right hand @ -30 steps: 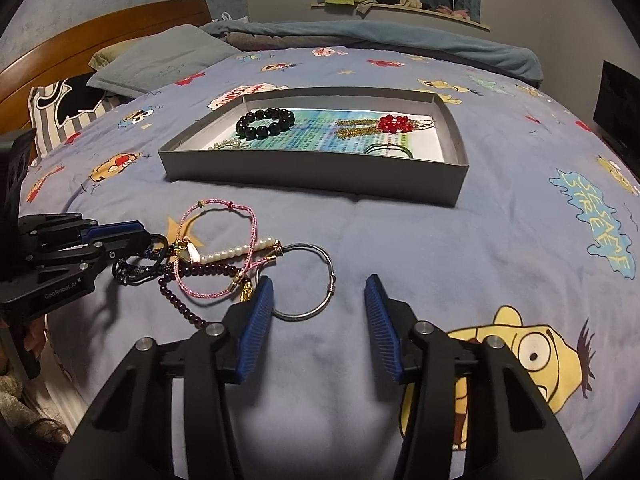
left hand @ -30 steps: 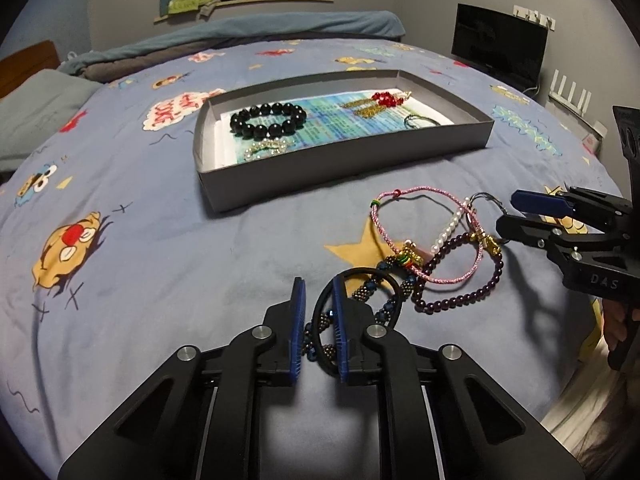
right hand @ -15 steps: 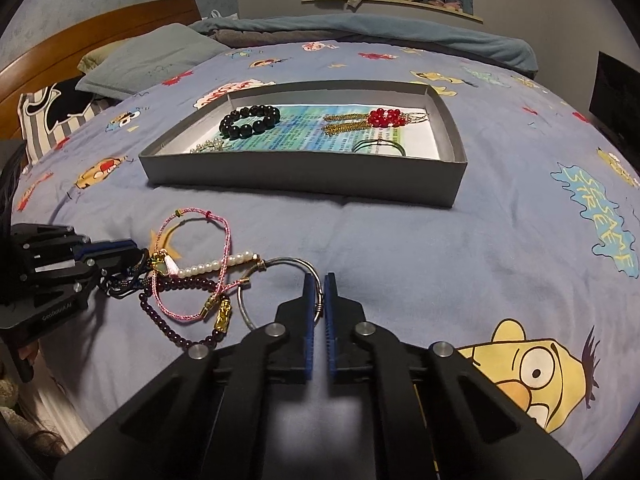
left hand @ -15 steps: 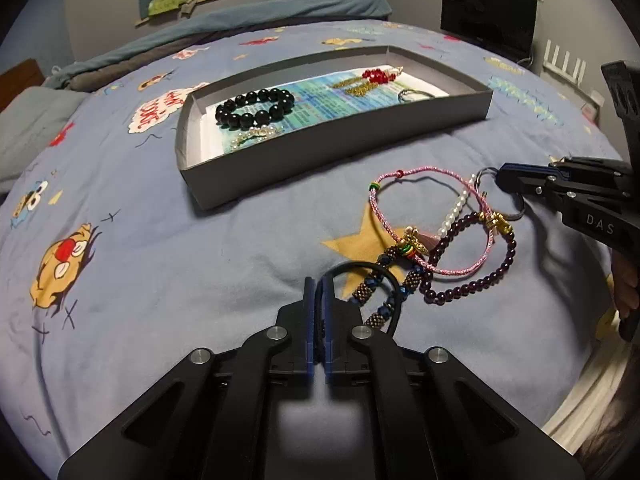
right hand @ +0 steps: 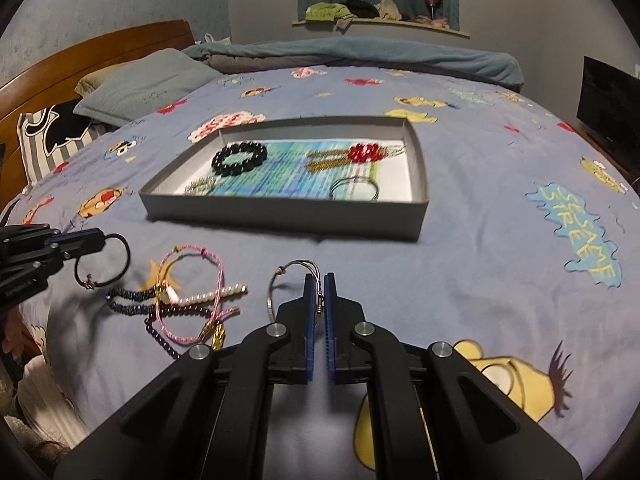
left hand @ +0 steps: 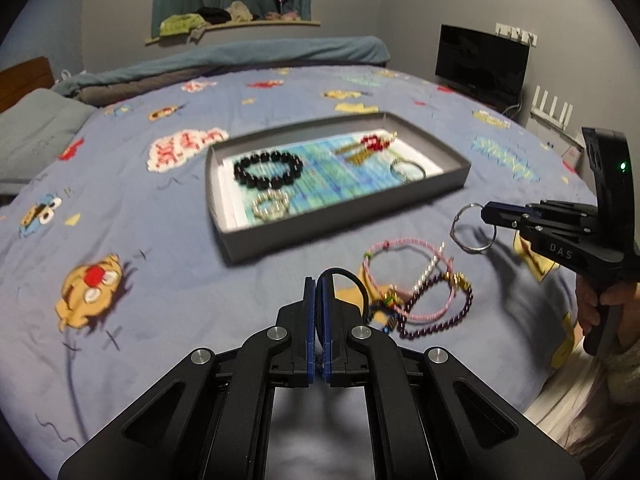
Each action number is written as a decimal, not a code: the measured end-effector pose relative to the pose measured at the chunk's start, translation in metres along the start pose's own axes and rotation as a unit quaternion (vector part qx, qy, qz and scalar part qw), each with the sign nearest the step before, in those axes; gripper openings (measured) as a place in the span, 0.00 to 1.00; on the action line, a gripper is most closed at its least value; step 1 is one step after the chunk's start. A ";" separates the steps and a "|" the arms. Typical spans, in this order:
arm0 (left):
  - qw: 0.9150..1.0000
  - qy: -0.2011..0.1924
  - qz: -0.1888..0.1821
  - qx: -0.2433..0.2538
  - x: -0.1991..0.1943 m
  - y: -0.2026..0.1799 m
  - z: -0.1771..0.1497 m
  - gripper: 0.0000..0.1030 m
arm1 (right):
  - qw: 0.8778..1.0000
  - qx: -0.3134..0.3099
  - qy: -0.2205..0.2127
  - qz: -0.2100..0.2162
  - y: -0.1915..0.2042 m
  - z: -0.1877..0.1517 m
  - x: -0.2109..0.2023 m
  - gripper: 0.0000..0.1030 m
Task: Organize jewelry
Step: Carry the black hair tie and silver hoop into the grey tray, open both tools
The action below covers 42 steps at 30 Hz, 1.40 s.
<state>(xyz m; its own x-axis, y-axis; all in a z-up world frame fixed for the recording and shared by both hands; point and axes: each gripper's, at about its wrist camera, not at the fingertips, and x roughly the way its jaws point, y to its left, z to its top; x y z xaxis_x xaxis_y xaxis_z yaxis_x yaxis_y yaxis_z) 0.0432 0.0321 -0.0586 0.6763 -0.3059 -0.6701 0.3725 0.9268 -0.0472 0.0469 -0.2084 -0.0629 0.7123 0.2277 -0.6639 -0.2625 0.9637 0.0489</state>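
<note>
My left gripper is shut on a black cord bracelet, held above the bedspread; it shows in the right wrist view too. My right gripper is shut on a silver wire bangle, also lifted; the left wrist view shows the bangle hanging from its tip. A pile of bracelets (pink cord, pearl, purple bead, dark blue bead) lies on the bed between the grippers. The grey tray beyond holds a black bead bracelet, red-and-gold earrings, a thin bangle and a small silver piece.
The bed has a blue cartoon bedspread. Pillows and a wooden headboard lie at far left. A dark monitor stands beside the bed. The bed edge runs close below the bracelet pile.
Both grippers closed, the left on the black cord bracelet and the right on the silver bangle. Both have since lifted their pieces off the pile.
</note>
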 end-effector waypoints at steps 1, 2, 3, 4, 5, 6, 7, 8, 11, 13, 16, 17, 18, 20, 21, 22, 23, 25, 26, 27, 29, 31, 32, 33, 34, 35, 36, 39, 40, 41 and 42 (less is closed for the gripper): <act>1.000 -0.005 -0.001 -0.001 -0.002 0.002 0.004 0.03 | 1.000 0.000 -0.004 -0.003 -0.001 0.003 -0.002 0.04; 1.000 -0.010 -0.002 0.000 -0.005 0.003 0.009 0.03 | 1.000 0.000 -0.008 -0.004 -0.003 0.006 -0.003 0.04; 1.000 -0.013 -0.001 0.000 -0.006 0.004 0.011 0.03 | 1.000 0.001 -0.010 -0.005 -0.004 0.009 -0.004 0.04; 1.000 -0.018 0.000 0.000 -0.008 0.006 0.016 0.03 | 1.000 0.002 -0.014 -0.004 -0.005 0.013 -0.005 0.04; 1.000 -0.022 0.002 0.001 -0.009 0.007 0.021 0.03 | 1.000 0.002 -0.018 -0.005 -0.006 0.017 -0.006 0.04; 1.000 -0.025 0.002 0.000 -0.009 0.009 0.025 0.03 | 1.000 0.002 -0.022 -0.007 -0.007 0.020 -0.006 0.04; 1.000 -0.028 -0.001 -0.001 -0.009 0.010 0.031 0.04 | 1.000 0.001 -0.026 -0.009 -0.008 0.025 -0.006 0.04; 0.999 -0.032 -0.002 -0.002 -0.009 0.011 0.036 0.04 | 0.999 0.001 -0.030 -0.011 -0.009 0.030 -0.006 0.04; 0.999 -0.040 -0.006 0.000 -0.005 0.012 0.051 0.03 | 0.999 -0.003 -0.042 -0.017 -0.011 0.044 -0.005 0.04; 0.999 -0.045 -0.010 -0.001 -0.001 0.012 0.059 0.03 | 0.999 -0.005 -0.050 -0.018 -0.012 0.054 -0.003 0.04; 0.999 -0.043 -0.022 -0.007 0.013 0.011 0.071 0.03 | 0.998 0.001 -0.055 -0.017 -0.015 0.066 0.002 0.04; 0.999 -0.043 -0.024 -0.007 0.017 0.011 0.073 0.04 | 0.998 0.004 -0.056 -0.017 -0.017 0.071 0.006 0.04; 0.999 -0.043 -0.025 -0.008 0.024 0.010 0.077 0.04 | 0.998 0.007 -0.055 -0.016 -0.018 0.075 0.011 0.04; 0.999 -0.039 -0.030 -0.013 0.035 0.009 0.082 0.04 | 0.999 0.013 -0.050 -0.012 -0.020 0.080 0.019 0.04; 0.999 -0.037 -0.034 -0.016 0.040 0.009 0.083 0.04 | 0.999 0.017 -0.046 -0.010 -0.021 0.083 0.025 0.04; 0.998 -0.032 -0.040 -0.021 0.048 0.010 0.086 0.04 | 0.999 0.020 -0.041 -0.006 -0.021 0.083 0.029 0.04; 0.998 -0.028 -0.042 -0.023 0.054 0.009 0.087 0.04 | 0.999 0.024 -0.037 -0.003 -0.022 0.085 0.033 0.04; 0.998 -0.018 -0.047 -0.026 0.068 0.009 0.089 0.04 | 0.999 0.026 -0.024 0.004 -0.021 0.087 0.045 0.04; 0.998 -0.012 -0.047 -0.028 0.076 0.009 0.090 0.04 | 0.999 0.026 -0.020 0.006 -0.020 0.087 0.050 0.04; 0.999 -0.008 -0.046 -0.029 0.081 0.009 0.090 0.03 | 0.999 0.026 -0.017 0.008 -0.019 0.087 0.054 0.04; 0.998 0.003 -0.046 -0.033 0.094 0.010 0.090 0.04 | 1.000 0.027 -0.007 0.014 -0.016 0.087 0.063 0.04; 0.998 0.015 -0.043 -0.036 0.104 0.011 0.090 0.04 | 0.999 0.031 0.002 0.019 -0.015 0.087 0.071 0.04; 0.998 0.018 -0.042 -0.035 0.107 0.012 0.090 0.04 | 0.999 0.033 0.007 0.022 -0.014 0.087 0.075 0.04; 0.999 0.020 -0.039 -0.032 0.111 0.011 0.090 0.04 | 0.999 0.034 0.012 0.025 -0.013 0.087 0.079 0.04; 0.999 0.022 -0.037 -0.030 0.112 0.012 0.089 0.04 | 0.999 0.035 0.016 0.028 -0.012 0.087 0.082 0.04; 0.999 0.024 -0.034 -0.028 0.115 0.012 0.089 0.04 | 0.999 0.034 0.019 0.029 -0.010 0.088 0.085 0.04; 0.999 0.025 -0.032 -0.027 0.116 0.012 0.089 0.04 | 0.999 0.033 0.021 0.030 -0.009 0.088 0.087 0.04; 0.999 0.034 -0.026 -0.026 0.123 0.014 0.088 0.04 | 0.999 0.027 0.028 0.030 -0.005 0.088 0.093 0.04; 0.999 0.037 -0.027 -0.028 0.126 0.015 0.088 0.04 | 0.999 0.026 0.031 0.031 -0.004 0.088 0.095 0.04; 0.998 0.040 -0.027 -0.029 0.128 0.016 0.087 0.04 | 0.999 0.024 0.034 0.030 -0.003 0.088 0.097 0.04; 0.998 0.042 -0.026 -0.030 0.129 0.017 0.086 0.04 | 0.999 0.021 0.037 0.029 -0.002 0.088 0.099 0.04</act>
<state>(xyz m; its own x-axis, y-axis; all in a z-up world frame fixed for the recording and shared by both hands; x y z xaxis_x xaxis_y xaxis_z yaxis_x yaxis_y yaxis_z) 0.1919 -0.0106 -0.0821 0.6004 -0.3364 -0.7255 0.3649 0.9225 -0.1258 0.1750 -0.1752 -0.0628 0.6458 0.2745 -0.7125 -0.2738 0.9543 0.1195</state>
